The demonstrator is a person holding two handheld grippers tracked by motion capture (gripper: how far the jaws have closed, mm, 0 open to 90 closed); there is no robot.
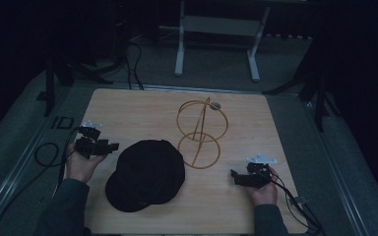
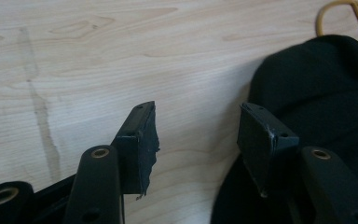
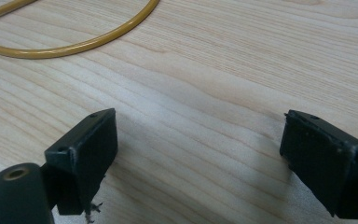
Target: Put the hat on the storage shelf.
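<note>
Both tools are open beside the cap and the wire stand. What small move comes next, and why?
Probably ease the left tool forward onto the black cap's edge. Its jaws stand open with one pad already over the fabric, nothing gripped. The right tool is open over bare table, short of the gold wire stand.

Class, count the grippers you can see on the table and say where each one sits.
2: the left gripper beside the black cap, the right gripper near the wire stand.

Dim, underexposed high view; brighter, evenly lit, slightly soft gripper views.
</note>
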